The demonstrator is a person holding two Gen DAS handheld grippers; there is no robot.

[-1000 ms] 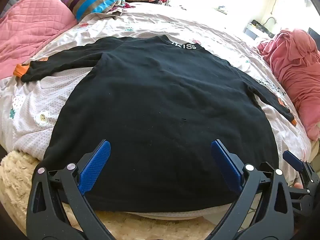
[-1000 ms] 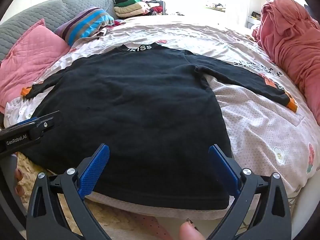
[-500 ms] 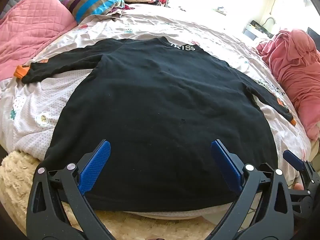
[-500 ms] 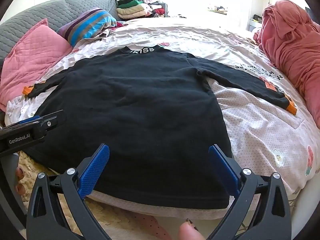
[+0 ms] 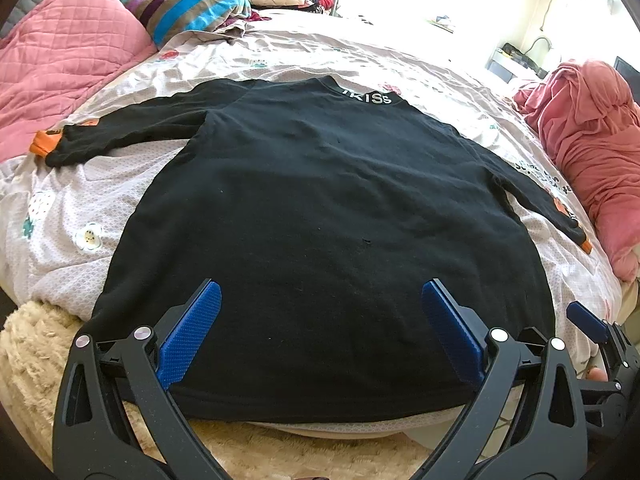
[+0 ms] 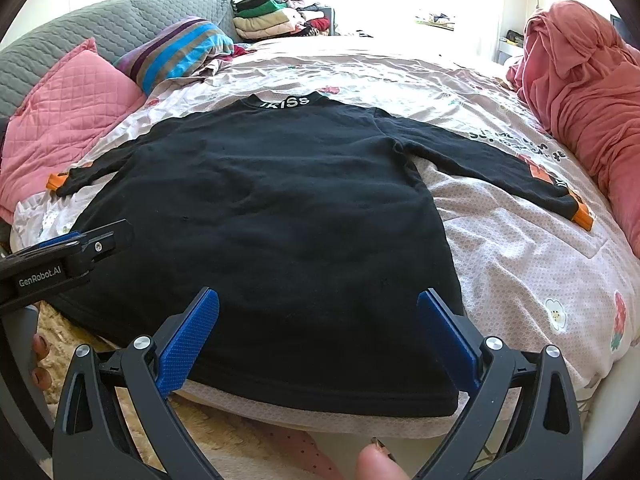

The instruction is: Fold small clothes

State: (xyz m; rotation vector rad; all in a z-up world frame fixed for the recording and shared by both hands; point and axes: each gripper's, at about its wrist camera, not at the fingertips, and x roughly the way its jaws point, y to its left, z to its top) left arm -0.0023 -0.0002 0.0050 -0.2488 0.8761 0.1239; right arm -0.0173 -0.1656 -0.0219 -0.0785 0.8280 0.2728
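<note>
Left wrist view: the black sweater (image 5: 320, 216) lies flat on the bedspread (image 5: 72, 216), sleeves spread. The left gripper (image 5: 320, 328) hovers over its hem, jaws wide apart, empty.

Right wrist view: the right gripper (image 6: 318, 326) hovers over the sweater's hem, jaws wide, empty.

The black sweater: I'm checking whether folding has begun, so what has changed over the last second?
Almost nothing. The right tool eased slightly back, so the bed shows a little more; nothing was gripped or released. The black sweater lies flat as before, both sleeves spread, and the left tool hovers open over its hem as before.
</note>
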